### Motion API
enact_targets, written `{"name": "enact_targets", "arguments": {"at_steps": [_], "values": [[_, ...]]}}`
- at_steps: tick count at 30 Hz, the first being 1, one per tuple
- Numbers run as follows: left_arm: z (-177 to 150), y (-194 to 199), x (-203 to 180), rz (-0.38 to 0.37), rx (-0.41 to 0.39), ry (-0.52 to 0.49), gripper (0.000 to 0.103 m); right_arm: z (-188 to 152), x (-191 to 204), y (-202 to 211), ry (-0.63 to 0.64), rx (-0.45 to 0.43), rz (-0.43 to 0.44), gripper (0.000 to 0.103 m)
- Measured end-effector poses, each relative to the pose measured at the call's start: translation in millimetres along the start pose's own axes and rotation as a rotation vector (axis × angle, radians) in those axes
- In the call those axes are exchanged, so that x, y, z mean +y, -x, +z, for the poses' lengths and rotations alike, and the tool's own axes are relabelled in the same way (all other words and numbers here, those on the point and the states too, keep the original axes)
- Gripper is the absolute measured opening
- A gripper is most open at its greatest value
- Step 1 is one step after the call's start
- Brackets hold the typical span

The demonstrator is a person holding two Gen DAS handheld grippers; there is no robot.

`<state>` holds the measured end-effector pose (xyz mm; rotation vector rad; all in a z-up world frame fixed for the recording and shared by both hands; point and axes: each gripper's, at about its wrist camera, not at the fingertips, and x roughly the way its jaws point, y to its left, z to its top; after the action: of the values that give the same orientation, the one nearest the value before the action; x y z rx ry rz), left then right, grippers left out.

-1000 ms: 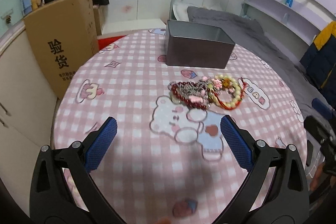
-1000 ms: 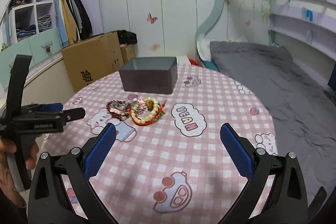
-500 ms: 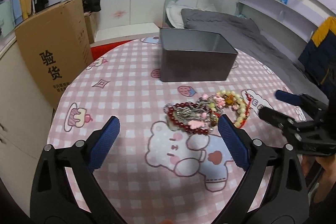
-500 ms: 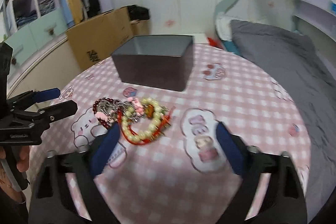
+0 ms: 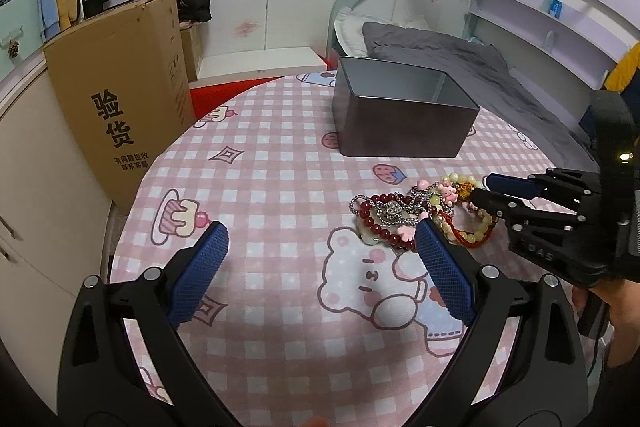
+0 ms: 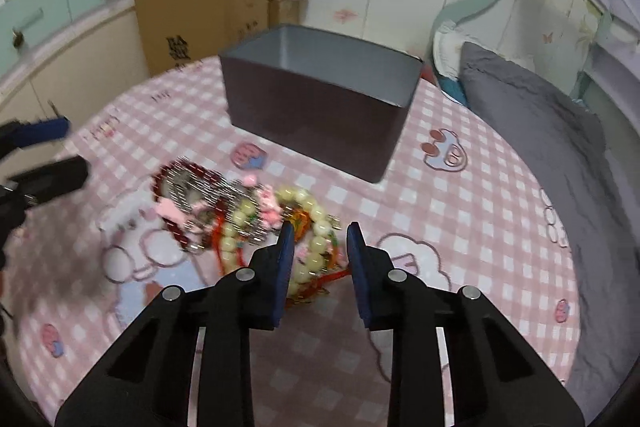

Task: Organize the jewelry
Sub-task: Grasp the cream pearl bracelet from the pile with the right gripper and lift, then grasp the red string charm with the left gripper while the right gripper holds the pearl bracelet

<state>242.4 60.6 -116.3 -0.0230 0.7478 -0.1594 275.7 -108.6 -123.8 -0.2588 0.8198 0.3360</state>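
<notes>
The jewelry pile (image 6: pixel 248 215) lies on the pink checked worktop (image 5: pixel 280 163), in front of the open grey tin box (image 6: pixel 320 99). The right gripper (image 6: pixel 320 239) has its fingers narrowed but apart, straddling the pale bead bracelet (image 6: pixel 316 227) at the pile's right edge. The left gripper (image 5: pixel 320 247) has its fingers spread wide; the pile sits just beyond its right finger (image 5: pixel 444 279).

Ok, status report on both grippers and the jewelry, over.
Left gripper open, hovering short of the jewelry pile. Right gripper half closed around the pale bead bracelet, not yet clamped. Metal box open behind the pile, path unobstructed.
</notes>
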Motion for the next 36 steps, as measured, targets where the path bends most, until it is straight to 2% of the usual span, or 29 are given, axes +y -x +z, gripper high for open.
{"name": "enact_targets", "arguments": {"at_steps": [1,6,16,22,27,29,31,33,36], "values": [[-1,0,0,-0.002,-0.002,-0.001,0.093,-1,0,-1,0.0,0.001,0.003,0.015],[-2,3,0,-0.004,-0.002,-0.002,0.093,-1,2,-1,0.029,0.002,0.006,0.008],[-4,17,-10,-0.063,-0.025,-0.051,0.093,12,-3,60,-0.008,-0.12,0.068,0.008],[-6,17,-46,-0.155,-0.021,-0.136,0.093,14,-10,98,-0.023,-0.185,0.072,0.008],[-6,2,-95,-0.214,0.003,-0.265,0.092,0,-23,99,-0.056,-0.18,0.059,0.008],[-4,-5,-109,-0.231,0.028,-0.304,0.085,-10,-31,95,-0.076,-0.168,0.054,0.008],[-3,-13,-123,-0.234,0.047,-0.348,0.072,-20,-40,91,-0.1,-0.153,0.058,0.008],[-1,-24,-137,-0.251,0.076,-0.394,0.067,-31,-49,86,-0.126,-0.14,0.062,0.008],[1,-39,-149,-0.244,0.115,-0.431,0.049,-43,-57,81,-0.153,-0.131,0.076,0.008]]}}
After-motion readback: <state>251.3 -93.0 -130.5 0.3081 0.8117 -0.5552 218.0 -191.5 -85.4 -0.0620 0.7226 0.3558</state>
